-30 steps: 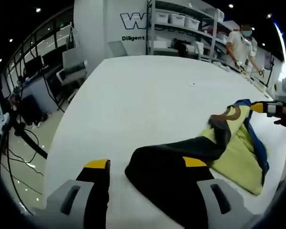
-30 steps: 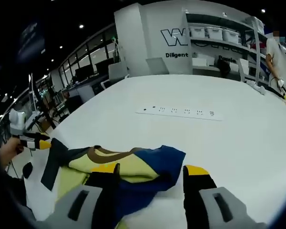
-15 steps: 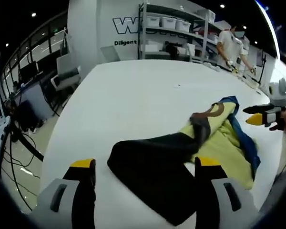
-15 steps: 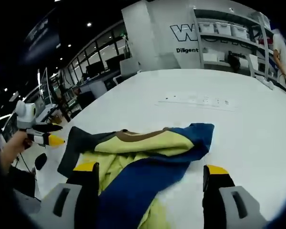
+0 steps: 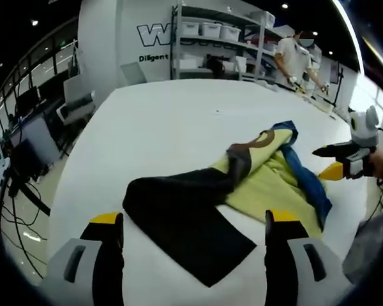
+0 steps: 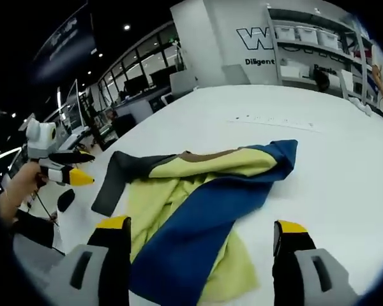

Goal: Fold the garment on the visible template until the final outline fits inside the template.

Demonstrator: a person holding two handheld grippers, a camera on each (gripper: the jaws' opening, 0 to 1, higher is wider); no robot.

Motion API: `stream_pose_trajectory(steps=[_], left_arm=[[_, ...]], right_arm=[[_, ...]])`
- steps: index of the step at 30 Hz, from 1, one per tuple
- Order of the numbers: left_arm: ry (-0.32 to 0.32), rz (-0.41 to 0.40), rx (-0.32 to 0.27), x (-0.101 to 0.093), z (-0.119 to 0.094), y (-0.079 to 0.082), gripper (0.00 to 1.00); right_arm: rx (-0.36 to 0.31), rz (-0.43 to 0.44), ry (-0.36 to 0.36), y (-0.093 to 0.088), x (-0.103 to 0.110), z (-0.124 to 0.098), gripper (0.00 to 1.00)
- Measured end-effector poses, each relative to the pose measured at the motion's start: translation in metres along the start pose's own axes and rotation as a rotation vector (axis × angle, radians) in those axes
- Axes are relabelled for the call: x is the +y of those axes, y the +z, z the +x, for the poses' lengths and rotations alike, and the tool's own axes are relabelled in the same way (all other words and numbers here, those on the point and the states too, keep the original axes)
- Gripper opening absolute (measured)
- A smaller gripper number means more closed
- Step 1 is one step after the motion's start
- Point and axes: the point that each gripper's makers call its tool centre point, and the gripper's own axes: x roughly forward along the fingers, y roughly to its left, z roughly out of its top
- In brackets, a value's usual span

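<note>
Left gripper (image 5: 195, 239) jaws spread wide, holding nothing, hovering over the garment's (image 5: 242, 185) black sleeve. Right gripper (image 6: 201, 245) jaws likewise spread and empty, above the garment's blue and yellow folds. Garment lies crumpled on the white table (image 5: 159, 121). Power strip (image 6: 274, 120) on the table beyond the garment. Shelves (image 5: 217, 44) behind the table

Garment (image 6: 198, 191) is showing soft, matt, creased cloth; table (image 5: 172, 121) is presenting a smooth, matt white surface throughout.
</note>
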Motion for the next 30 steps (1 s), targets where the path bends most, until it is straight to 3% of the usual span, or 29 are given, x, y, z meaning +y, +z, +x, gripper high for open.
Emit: stream_pose_trajectory(steps=[9, 21, 25, 30], left_arm=[[-0.054, 0.017, 0.012, -0.029, -0.007, -0.01, 0.9], [-0.125, 0.038, 0.024, -0.063, -0.01, -0.017, 0.85], [-0.155, 0.052, 0.028, -0.08, -0.01, -0.019, 0.83], [-0.19, 0.057, 0.032, -0.102, -0.009, -0.024, 0.8]], right_arm=[[0.013, -0.028, 0.03, -0.016, 0.022, -0.001, 0.82], [0.038, -0.08, 0.071, -0.032, 0.042, 0.001, 0.53], [0.039, -0.074, 0.085, -0.034, 0.046, 0.001, 0.36], [0.037, -0.079, 0.091, -0.035, 0.051, 0.001, 0.31]])
